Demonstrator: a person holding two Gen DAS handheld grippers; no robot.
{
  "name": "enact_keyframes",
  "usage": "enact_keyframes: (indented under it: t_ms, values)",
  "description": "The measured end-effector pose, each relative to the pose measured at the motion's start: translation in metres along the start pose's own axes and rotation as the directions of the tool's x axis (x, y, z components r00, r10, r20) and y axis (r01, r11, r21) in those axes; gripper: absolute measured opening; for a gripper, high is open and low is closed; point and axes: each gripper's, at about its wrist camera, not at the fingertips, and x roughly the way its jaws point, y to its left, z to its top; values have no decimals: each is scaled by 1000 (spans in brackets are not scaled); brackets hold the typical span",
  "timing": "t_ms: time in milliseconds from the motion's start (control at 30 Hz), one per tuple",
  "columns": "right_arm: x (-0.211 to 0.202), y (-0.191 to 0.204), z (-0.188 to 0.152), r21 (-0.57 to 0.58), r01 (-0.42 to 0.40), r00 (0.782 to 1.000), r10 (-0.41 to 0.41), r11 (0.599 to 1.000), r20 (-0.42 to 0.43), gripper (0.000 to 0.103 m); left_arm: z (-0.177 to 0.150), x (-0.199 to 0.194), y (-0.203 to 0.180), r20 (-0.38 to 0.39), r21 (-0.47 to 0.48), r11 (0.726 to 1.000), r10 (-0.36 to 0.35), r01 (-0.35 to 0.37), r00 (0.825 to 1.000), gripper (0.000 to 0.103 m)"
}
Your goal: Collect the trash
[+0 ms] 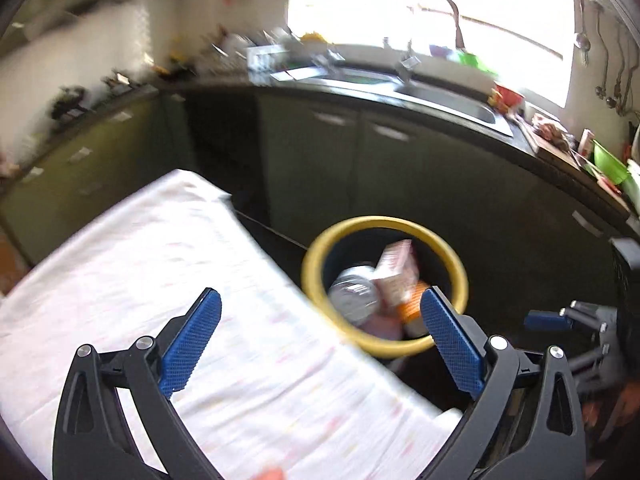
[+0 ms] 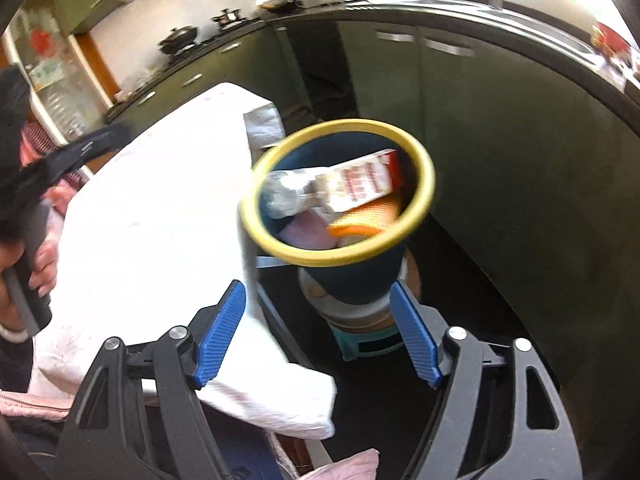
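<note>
A dark blue bin with a yellow rim point(image 1: 316, 256) point(image 2: 424, 160) stands beside the table's right edge. Inside lie a red-and-white carton point(image 1: 394, 270) point(image 2: 360, 186), a crumpled silver wrapper point(image 1: 354, 292) point(image 2: 286, 192), an orange cup point(image 2: 364, 220) and pale pink trash point(image 2: 306, 238). My left gripper point(image 1: 320, 340) is open and empty, above the table edge and the bin. My right gripper point(image 2: 318, 334) is open and empty, just before the bin's base. The right gripper's blue pad shows in the left wrist view point(image 1: 548, 320).
A table with a white cloth point(image 1: 168, 272) point(image 2: 152, 208) lies to the left. The bin rests on a teal stool point(image 2: 368, 344). Dark green cabinets point(image 1: 400, 176) point(image 2: 500, 128) and a counter with a sink point(image 1: 452, 100) run behind. The left gripper and hand point(image 2: 36, 216) show at left.
</note>
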Motion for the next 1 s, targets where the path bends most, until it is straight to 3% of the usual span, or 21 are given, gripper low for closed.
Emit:
enact_keyframes:
  t_ms: [100,233,267,333,433,500,633,700,1000]
  values:
    - [-7,23,-1,-52,-24,999,25,998,24,79,-31,-61,27,75,-41,994,104,-101,992,98]
    - [-24,59,0,-118,-24,995,36,993,97,96,-74,-132,66,83,-149,967,220,-206,972,98]
    - [-29,66,0,-128,-24,992,39,991,118,96,-84,-147,75,86,-178,959,240,-223,967,98]
    - [-44,79,1,-142,-16,985,40,990,168,96,-106,-182,93,93,-241,931,304,-275,948,98]
    - [-66,100,-3,-178,17,970,27,984,243,96,-137,-234,115,109,-355,863,419,-359,901,98]
    - [-80,113,-7,-220,47,961,16,974,277,96,-152,-259,125,122,-405,834,456,-375,881,98]
    - [-95,130,-11,-269,99,949,-10,958,315,96,-173,-297,138,141,-449,800,503,-398,853,98]
    - [-100,136,-16,-286,112,947,-15,952,321,96,-177,-306,138,148,-446,799,510,-403,847,98]
    - [-106,152,-24,-336,124,944,-6,934,330,96,-178,-307,118,165,-416,822,488,-388,857,98]
